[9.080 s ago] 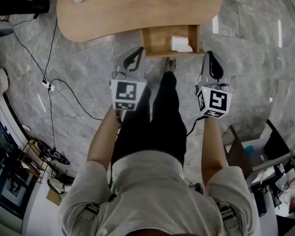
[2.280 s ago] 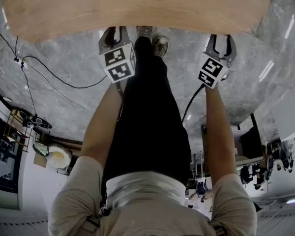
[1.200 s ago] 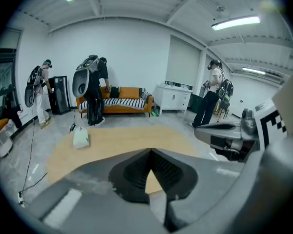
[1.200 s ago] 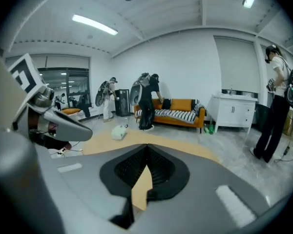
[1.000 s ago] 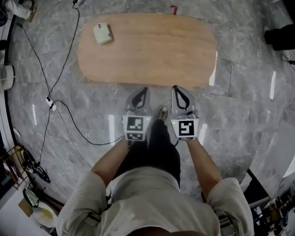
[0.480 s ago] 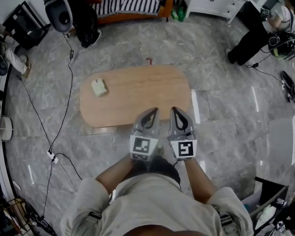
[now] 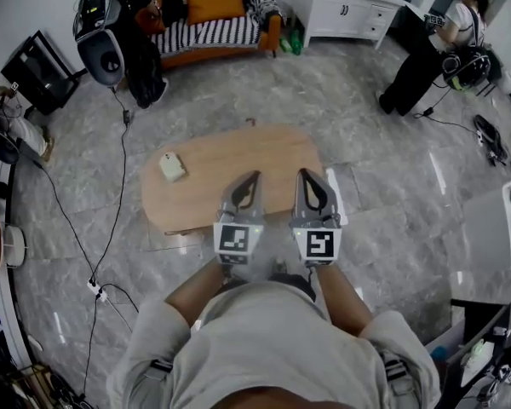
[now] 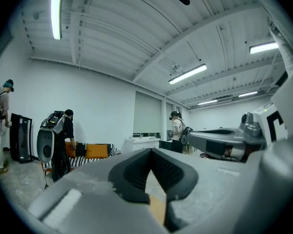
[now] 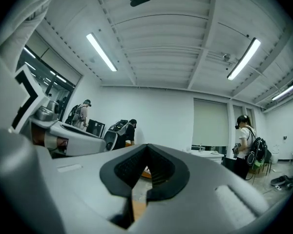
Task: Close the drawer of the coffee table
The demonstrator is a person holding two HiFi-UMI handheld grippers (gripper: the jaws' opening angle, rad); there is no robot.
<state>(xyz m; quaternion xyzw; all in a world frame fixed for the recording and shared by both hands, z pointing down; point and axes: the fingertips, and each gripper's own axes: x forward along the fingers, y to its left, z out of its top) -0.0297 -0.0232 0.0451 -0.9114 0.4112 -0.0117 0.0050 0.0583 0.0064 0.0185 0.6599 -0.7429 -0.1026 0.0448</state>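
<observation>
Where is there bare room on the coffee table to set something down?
The coffee table top is bare from the small white box near its left end across to the right end. The left gripper and right gripper hide its near edge. Left of it, a cable crosses the floor.

There is one wooden coffee table, with one small pale box near its left edge. Two grippers show, the left gripper and the right gripper. The room also holds one striped sofa with one orange cushion, one white cabinet and three standing people: one far-left person, one person by the sofa and one person by the cabinet.
</observation>
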